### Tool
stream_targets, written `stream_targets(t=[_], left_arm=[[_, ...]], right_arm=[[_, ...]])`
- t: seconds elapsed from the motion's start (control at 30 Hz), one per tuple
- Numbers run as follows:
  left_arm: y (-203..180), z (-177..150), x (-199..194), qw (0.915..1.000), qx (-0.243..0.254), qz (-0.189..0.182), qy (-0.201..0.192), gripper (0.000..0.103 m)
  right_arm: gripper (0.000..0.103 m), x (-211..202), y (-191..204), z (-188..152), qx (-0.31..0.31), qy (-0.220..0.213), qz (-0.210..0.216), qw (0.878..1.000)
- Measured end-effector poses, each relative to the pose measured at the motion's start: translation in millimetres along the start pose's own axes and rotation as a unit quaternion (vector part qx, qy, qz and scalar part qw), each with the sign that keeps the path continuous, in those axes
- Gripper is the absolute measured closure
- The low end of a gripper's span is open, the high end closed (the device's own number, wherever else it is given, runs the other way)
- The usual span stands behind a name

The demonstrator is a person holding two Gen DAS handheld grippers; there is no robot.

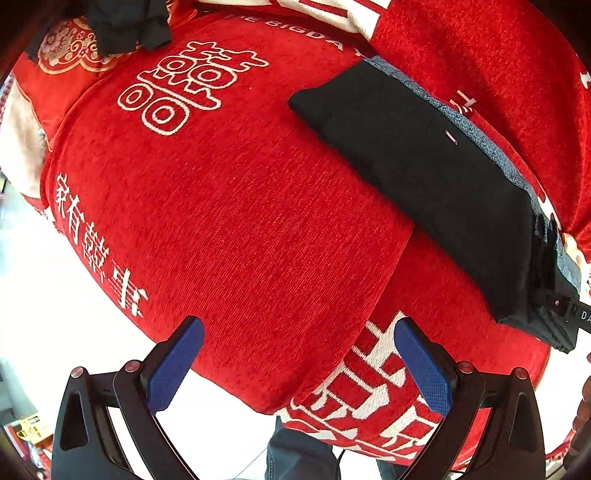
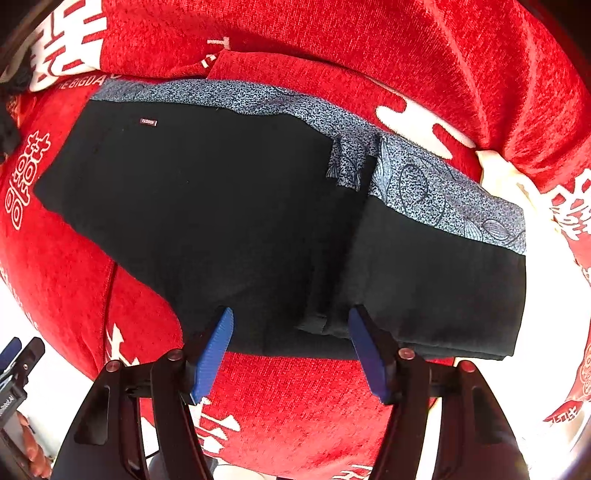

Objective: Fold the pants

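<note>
The black pants [image 2: 207, 206] lie folded on the red sofa cushion, with a blue patterned band [image 2: 436, 188] along their far edge and a small label near the left. In the left wrist view the pants [image 1: 424, 173] lie at the right. My right gripper [image 2: 291, 325] is open, its blue pads just over the pants' near edge, holding nothing. My left gripper [image 1: 299, 332] is open and empty above the bare red cushion [image 1: 236, 206], left of the pants.
The sofa is covered in red fabric with white characters [image 1: 184, 88]. A dark garment [image 1: 125, 26] lies at the far left back. A backrest cushion [image 2: 369, 40] rises behind the pants. White floor [image 1: 44, 302] lies past the cushion's edge.
</note>
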State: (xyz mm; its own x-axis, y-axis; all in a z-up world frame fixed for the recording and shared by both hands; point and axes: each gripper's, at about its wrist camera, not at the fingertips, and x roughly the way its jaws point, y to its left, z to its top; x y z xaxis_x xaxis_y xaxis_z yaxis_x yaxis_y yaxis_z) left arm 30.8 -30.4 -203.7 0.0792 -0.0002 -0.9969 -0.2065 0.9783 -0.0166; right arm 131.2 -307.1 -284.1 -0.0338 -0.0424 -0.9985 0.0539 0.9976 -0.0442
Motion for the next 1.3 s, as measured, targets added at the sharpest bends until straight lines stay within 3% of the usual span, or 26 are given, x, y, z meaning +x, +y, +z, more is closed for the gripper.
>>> stream_targets(t=[0.53,0.87,1.1,1.3], left_arm=[[-10.1,39.6,14.3,0.9979,0.060,0.017,-0.016,0.000],[-32.0,85.0,33.7,0.9974,0.066,-0.023,-0.021,0.000],[-47.3,96.8,40.5,0.9947,0.097,-0.023,-0.024,0.000],[-54.8,107.5,52.1,0.9948,0.094,-0.032,-0.022,0.000]], right_arm=[[0.034,-11.6,18.6,-21.4,0.031,-0.029,0.029,0.999],[0.033,9.7,7.7,-33.9,0.066,-0.047,0.052,0.995],[0.030,8.5,9.7,-40.9,0.067,-0.069,0.052,0.994],[0.029,7.5,9.8,-40.7,0.074,-0.074,0.055,0.993]])
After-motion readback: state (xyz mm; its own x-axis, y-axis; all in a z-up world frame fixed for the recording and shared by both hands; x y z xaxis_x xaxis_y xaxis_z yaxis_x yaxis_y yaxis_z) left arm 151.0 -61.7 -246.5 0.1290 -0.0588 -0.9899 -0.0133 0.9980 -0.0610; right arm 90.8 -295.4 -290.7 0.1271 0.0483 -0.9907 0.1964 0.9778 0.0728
